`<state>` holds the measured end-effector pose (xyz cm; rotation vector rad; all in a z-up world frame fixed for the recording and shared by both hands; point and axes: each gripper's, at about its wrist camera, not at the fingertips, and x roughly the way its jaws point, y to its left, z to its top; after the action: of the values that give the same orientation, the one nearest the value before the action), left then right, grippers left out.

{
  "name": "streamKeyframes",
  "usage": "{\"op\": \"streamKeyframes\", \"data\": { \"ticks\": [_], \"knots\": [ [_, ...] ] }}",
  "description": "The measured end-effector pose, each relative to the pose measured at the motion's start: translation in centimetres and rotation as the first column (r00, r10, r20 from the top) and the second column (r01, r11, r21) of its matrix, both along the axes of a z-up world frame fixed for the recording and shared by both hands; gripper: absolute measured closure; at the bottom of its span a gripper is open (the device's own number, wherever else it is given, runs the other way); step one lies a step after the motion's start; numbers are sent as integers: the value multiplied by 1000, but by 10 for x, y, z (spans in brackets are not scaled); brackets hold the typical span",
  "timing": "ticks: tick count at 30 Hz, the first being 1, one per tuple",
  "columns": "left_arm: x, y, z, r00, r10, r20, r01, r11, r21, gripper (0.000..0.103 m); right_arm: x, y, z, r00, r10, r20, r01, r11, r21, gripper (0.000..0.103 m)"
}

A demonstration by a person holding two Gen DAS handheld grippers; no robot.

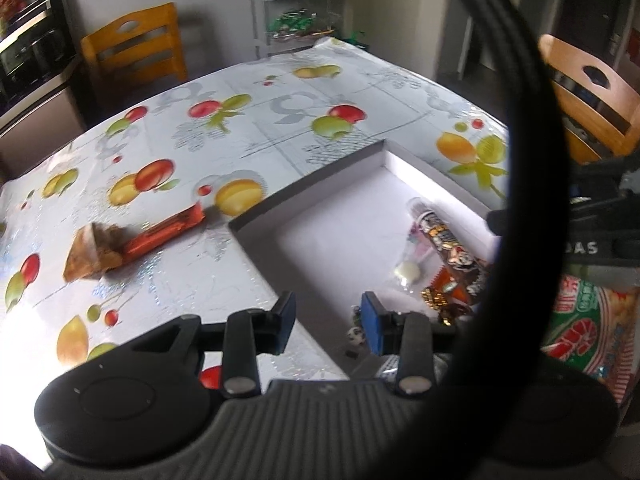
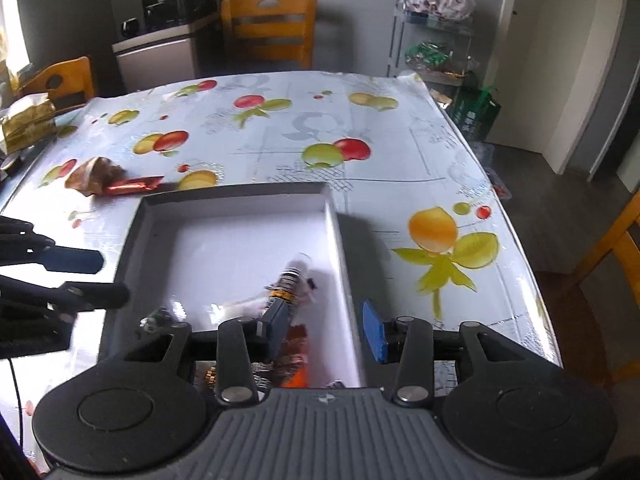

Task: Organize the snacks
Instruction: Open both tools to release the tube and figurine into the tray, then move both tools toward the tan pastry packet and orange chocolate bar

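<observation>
The desk (image 2: 400, 152) has a glossy plastic-looking cover with fruit prints. The box (image 2: 236, 196) looks like matt white cardboard, the red wrapper (image 2: 132, 185) is shiny foil, and the chair (image 2: 268, 28) is smooth wood.

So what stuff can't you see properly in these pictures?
- Left wrist view: a thick black cable hides the box's right side and part of the green and red snack bag.
- Right wrist view: the right tongs cover the near snacks in the box.
- Both views: the long snack packet's label is too blurred to read.
</observation>
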<state>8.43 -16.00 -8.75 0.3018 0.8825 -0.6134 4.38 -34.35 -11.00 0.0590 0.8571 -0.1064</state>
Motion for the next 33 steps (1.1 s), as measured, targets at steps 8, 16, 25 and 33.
{"op": "streamKeyframes", "data": {
  "ticks": [8, 16, 25, 33],
  "knots": [
    [8, 12, 1, 998, 64, 10, -64, 998, -17, 68, -2, -4, 5, 999, -1, 38, 0, 999, 32, 60],
    [27, 41, 10, 986, 165, 35, -164, 986, -27, 68, 14, 18, 28, 995, 51, 90, -54, 998, 40, 58],
    [53, 97, 16, 959, 278, 61, -277, 961, -24, 68, 25, 80, 59, 974, 181, 133, -189, 980, 55, 53],
    [74, 143, 23, 926, 370, 74, -367, 929, -51, 68, 53, 133, 75, 937, 313, 155, -319, 948, 15, 52]
  ]
}}
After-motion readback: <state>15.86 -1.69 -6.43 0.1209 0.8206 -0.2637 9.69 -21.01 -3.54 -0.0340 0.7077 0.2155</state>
